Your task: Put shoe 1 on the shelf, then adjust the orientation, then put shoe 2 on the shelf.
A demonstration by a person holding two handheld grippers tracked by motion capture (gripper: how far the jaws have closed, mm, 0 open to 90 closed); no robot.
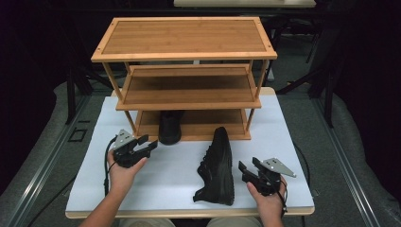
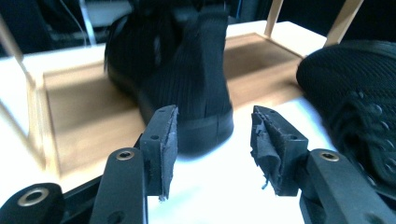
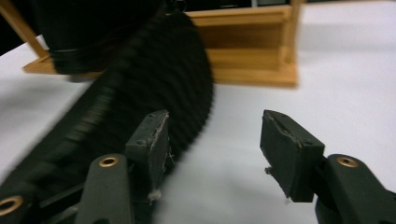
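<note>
A three-tier bamboo shoe rack (image 1: pixel 189 97) stands on the white table. One black shoe (image 1: pixel 170 126) sits on its bottom shelf, heel towards me. My left gripper (image 1: pixel 149 142) is open just left of that heel. In the left gripper view the heel (image 2: pixel 196 88) lies a little beyond the gripper (image 2: pixel 215 114), whose jaws stand apart with nothing between them. A second black shoe (image 1: pixel 218 165) lies on its side on the table. My right gripper (image 1: pixel 248 164) is open to its right. In the right gripper view its ribbed sole (image 3: pixel 149 79) runs past the left jaw of the gripper (image 3: pixel 215 119).
The rack's two upper shelves (image 1: pixel 189 87) are bare. The table's front edge (image 1: pixel 189 213) runs just under both hands. Dark floor and metal rails flank the table. A cable (image 1: pixel 106 165) trails from the left gripper.
</note>
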